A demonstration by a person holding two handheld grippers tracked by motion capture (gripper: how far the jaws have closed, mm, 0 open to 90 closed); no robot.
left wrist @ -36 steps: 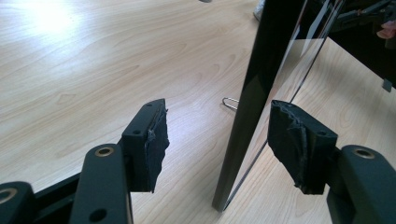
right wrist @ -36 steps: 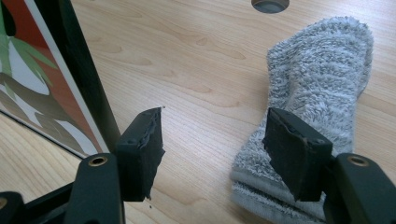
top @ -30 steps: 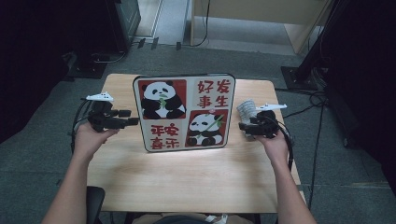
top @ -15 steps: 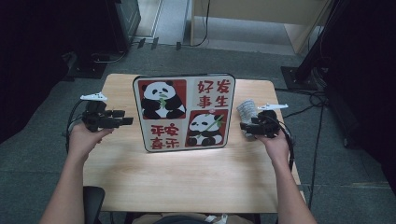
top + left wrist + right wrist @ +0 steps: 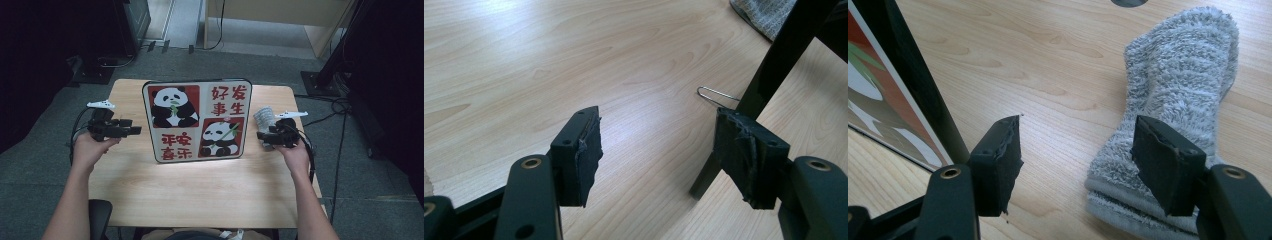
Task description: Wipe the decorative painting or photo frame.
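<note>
Two pairs of black jaws stand spread with nothing between them, one at each side of a wooden table (image 5: 200,190). The left gripper (image 5: 659,150) hovers, released, over bare wood near the table's left edge; just ahead of its jaws lie a thin wire loop (image 5: 716,96) and a black leg (image 5: 774,65) that stands on the wood. The right gripper (image 5: 1078,150), likewise released, hangs near the right edge just above a folded grey towel (image 5: 1178,85), its right-hand jaw over the cloth and its left-hand jaw over bare wood. Beside that jaw runs the black rim of a panda picture board (image 5: 197,120), which stands propped across the middle of the table toward its far edge, between the two grippers, its face toward the person. In the high view a hand holds each gripper, forearms entering from the near edge, the towel just beyond the right hand beside the board's right side.
</note>
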